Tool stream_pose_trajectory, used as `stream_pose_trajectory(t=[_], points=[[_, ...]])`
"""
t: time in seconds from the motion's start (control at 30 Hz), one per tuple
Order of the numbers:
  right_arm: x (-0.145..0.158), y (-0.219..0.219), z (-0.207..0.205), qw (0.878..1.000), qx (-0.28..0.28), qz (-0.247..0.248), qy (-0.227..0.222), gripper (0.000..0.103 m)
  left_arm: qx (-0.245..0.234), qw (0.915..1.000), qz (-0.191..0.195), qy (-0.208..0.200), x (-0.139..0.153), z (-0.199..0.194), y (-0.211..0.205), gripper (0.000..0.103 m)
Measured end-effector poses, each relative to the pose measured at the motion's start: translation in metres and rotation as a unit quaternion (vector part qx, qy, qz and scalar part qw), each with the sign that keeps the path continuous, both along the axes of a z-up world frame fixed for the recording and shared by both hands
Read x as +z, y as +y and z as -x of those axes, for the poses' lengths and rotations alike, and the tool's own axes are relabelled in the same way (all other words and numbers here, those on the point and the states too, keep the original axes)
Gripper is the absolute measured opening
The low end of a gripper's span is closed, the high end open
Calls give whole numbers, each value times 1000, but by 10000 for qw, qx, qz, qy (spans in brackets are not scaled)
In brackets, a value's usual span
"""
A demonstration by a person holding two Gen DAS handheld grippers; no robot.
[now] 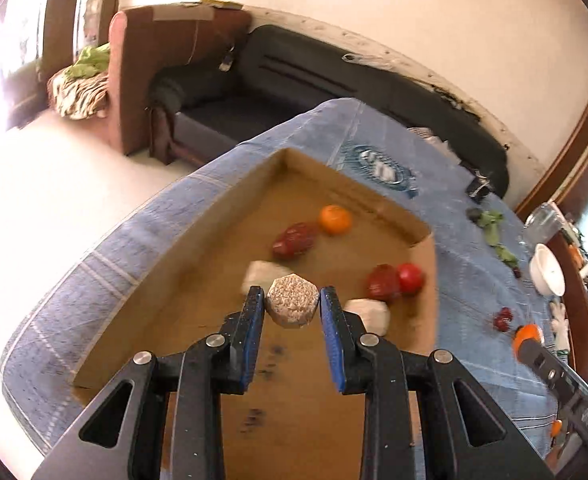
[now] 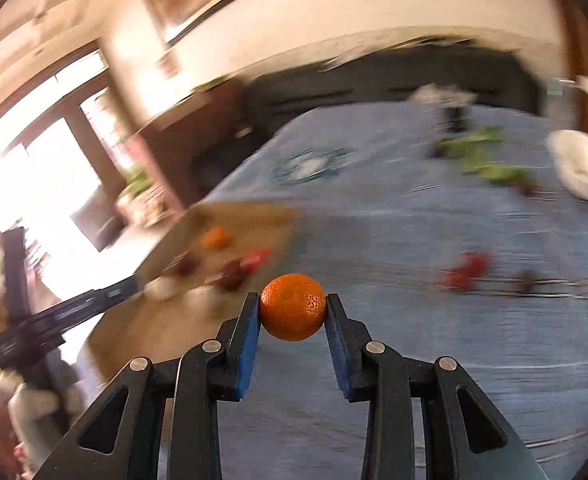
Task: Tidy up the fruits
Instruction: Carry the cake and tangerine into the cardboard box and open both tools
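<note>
My left gripper [image 1: 292,300] is shut on a beige grainy hexagonal piece [image 1: 292,305], held above the open cardboard box [image 1: 230,196]. Inside the box lie an orange [image 1: 335,220], a dark red fruit [image 1: 294,241], two red fruits [image 1: 395,281] and two white chunks [image 1: 367,314]. My right gripper [image 2: 292,307] is shut on an orange [image 2: 292,312] over the blue cloth, to the right of the box [image 2: 250,216]. In the left wrist view that gripper and its orange [image 1: 527,335] appear at the right. Red fruits [image 2: 465,270] lie on the cloth.
A blue cloth [image 1: 477,280] covers the table. A white bowl [image 1: 548,274], green leaves [image 1: 493,226], a glass jar [image 1: 543,216] and dark red berries [image 1: 502,318] sit at the right. A black sofa [image 1: 294,76] stands behind the table.
</note>
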State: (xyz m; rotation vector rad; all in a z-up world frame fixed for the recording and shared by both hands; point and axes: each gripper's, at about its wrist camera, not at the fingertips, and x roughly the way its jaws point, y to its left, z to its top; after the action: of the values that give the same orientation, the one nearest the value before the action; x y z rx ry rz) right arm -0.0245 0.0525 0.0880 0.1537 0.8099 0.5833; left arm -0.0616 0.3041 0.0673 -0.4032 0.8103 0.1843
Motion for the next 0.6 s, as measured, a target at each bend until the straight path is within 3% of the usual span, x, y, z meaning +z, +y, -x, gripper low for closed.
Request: stream_pose_trajectory(t=[0.1, 0.27, 0.6], points=[[-11, 51, 3, 9984, 520, 198, 106, 36, 14, 9998, 13, 186, -12, -1, 10, 28], [-32, 100, 4, 9936, 910, 640, 182, 36, 33, 9991, 137, 402, -29, -8, 19, 28], [-63, 137, -14, 9869, 1023, 1224, 223, 36, 162, 9981, 403, 438, -43, -14, 29, 29]])
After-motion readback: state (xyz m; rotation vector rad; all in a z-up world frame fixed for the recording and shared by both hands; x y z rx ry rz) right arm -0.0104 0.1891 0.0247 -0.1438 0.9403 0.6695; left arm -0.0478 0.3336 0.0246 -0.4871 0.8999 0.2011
